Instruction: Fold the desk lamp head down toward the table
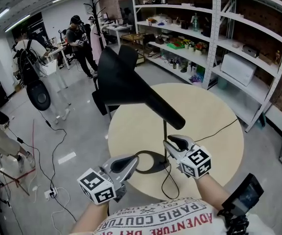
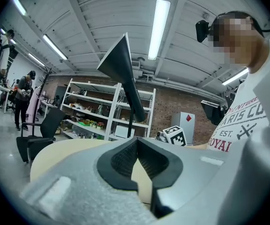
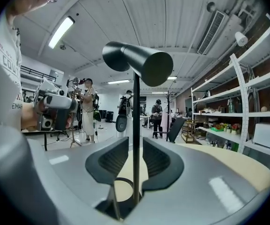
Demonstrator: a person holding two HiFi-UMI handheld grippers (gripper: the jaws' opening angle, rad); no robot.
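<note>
A black desk lamp stands on the round beige table [image 1: 214,146]. Its cone-shaped head [image 1: 126,84] points up and to the left, above a thin upright stem [image 1: 165,136] and a ring base [image 1: 153,166]. My right gripper [image 1: 169,142] is open at the stem. In the right gripper view the stem [image 3: 135,125] stands in the gap of my right gripper [image 3: 135,149] with a sliver of space on each side, below the head [image 3: 137,60]. My left gripper [image 1: 135,161] is shut and empty, by the base's left edge. From my left gripper [image 2: 135,142] the head [image 2: 118,62] shows beyond the tips.
The lamp's black cable [image 1: 221,129] trails across the table to the right and loops off the front edge. White metal shelves [image 1: 214,43] with goods stand behind the table. A black chair [image 1: 101,102] and several people are at the back left.
</note>
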